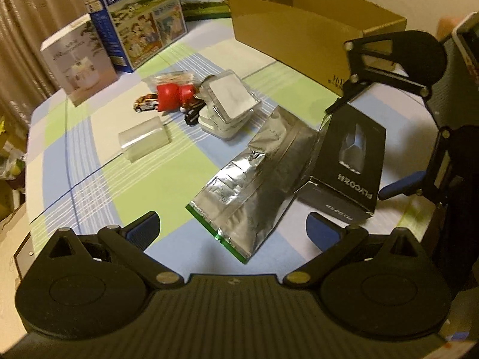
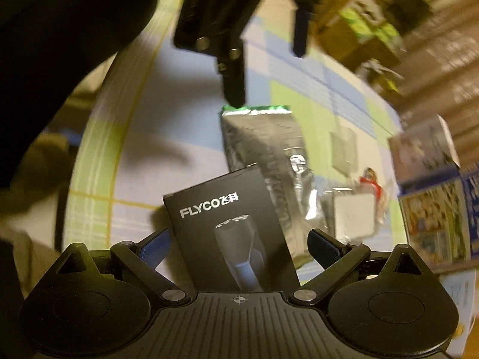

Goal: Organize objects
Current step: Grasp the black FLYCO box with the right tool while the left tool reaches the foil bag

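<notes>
Black FLYCO shaver box [image 2: 230, 233] sits between the fingers of the right tool [image 2: 236, 248], tilted, its lower end hidden behind the tool body; blue pads flank it on both sides with a gap visible each side, so jaws apart, not clamped. In the left wrist view the same box [image 1: 353, 161] stands propped at an angle on the bench [image 1: 89, 155], leaning against a silver foil pouch [image 1: 254, 185] with a green sealed edge; the right tool [image 1: 359, 152] reaches it from the right side. Left tool [image 1: 232, 229] hovers low just short of the pouch's green edge, fingers spread wide, nothing between them. Beyond the pouch: a stack of clear-wrapped white packs [image 1: 230, 104], a red toy figure [image 1: 175, 94], a small toy car [image 1: 146, 104], a clear plastic block [image 1: 143, 140]. Further back, an open cardboard box [image 1: 299, 27], a blue milk carton case [image 1: 134, 18], a white product box [image 1: 77, 59]. Checked cloth of blue, green and white covers the bench.
</notes>
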{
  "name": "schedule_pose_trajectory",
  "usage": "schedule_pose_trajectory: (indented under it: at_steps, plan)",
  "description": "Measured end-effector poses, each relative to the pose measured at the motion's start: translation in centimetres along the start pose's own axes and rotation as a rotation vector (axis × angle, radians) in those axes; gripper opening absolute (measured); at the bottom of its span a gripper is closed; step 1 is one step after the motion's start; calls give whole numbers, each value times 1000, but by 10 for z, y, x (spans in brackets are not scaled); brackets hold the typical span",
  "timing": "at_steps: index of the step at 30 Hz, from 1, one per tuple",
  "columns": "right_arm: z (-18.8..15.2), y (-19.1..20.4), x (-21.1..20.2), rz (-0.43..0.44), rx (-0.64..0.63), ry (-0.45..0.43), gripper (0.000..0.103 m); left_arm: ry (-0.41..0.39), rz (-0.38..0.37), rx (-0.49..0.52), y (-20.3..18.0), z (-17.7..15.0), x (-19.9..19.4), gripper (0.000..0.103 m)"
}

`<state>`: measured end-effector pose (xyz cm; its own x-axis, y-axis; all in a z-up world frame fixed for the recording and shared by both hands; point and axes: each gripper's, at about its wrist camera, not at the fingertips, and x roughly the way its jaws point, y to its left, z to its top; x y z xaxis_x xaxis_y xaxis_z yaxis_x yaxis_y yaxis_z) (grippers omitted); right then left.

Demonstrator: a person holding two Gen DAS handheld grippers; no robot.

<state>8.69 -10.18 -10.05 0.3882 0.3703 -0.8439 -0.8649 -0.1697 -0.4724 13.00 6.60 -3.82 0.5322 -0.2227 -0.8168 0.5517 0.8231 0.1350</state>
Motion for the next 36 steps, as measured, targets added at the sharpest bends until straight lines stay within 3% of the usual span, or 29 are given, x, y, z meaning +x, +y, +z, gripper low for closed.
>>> schedule_pose_trajectory:
  at_steps: [4,7,12,18,23,29,36]
  plan:
    - [-4,-5,24,60,-35,53,85,10,-34,35,0,1,13,102]
    - [-8,-16,31,94,44,75,84,22,-54,59,-2,1,21,102]
    - [-24,-39,26,83,319,94,81,15,-62,113,-7,7,31,102]
    - [-65,-76,20,27,856,120,79,-6,-62,226,-27,22,43,101]
    - [-84,-96,24,-35,1111,131,79,20,-80,290,-40,38,64,90]
    - [-88,-93,20,-96,1249,149,79,43,-30,404,-50,47,84,76]
    - [-95,-76,12,-99,1290,144,79,107,-5,515,-67,44,99,73]
